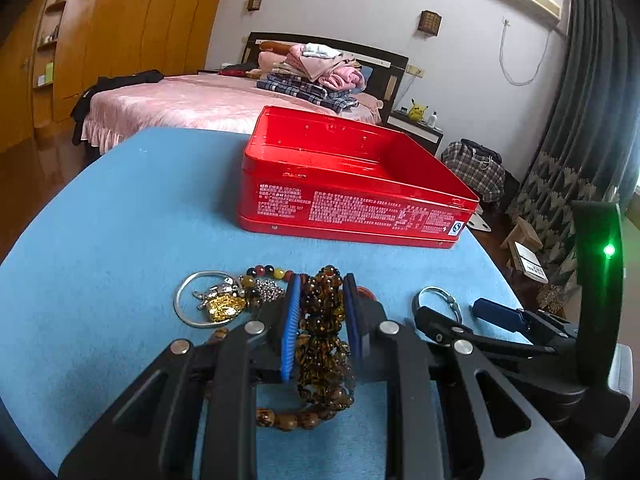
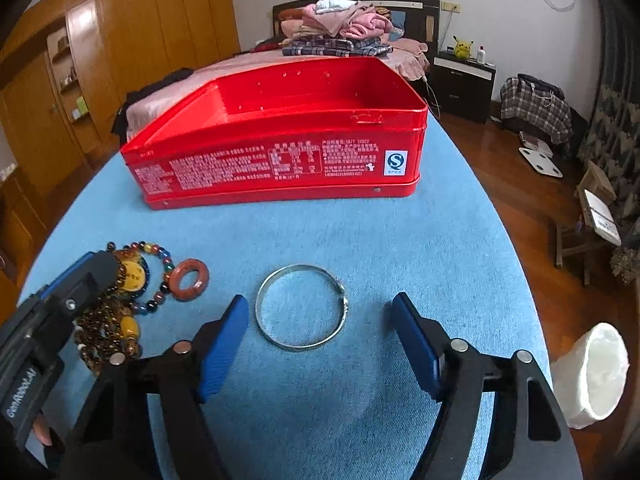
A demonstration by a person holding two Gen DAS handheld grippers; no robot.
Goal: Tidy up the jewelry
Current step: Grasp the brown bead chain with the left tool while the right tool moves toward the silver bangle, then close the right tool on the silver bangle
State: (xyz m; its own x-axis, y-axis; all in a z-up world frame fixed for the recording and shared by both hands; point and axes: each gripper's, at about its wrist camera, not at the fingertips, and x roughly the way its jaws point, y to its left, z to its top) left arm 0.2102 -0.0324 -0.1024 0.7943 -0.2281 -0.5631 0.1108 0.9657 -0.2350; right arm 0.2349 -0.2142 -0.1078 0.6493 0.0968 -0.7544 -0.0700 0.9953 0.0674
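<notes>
Left tool (image 1: pixel 322 312) seemingly pinches brown beads (image 1: pixel 322 344); right tool (image 2: pixel 320 344), spread, flanks bangle (image 2: pixel 301 307).

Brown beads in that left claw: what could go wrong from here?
1. The left gripper pinches only part of the brown beads; loops hang loose, so lifting may snag the neighbouring pile or let strands slip out.
2. The beads must clear the red tin's wall; a low carry might catch its rim.
3. The right gripper is open around the thin bangle, which lies flat on the blue cloth. The pads could slide over it.
</notes>
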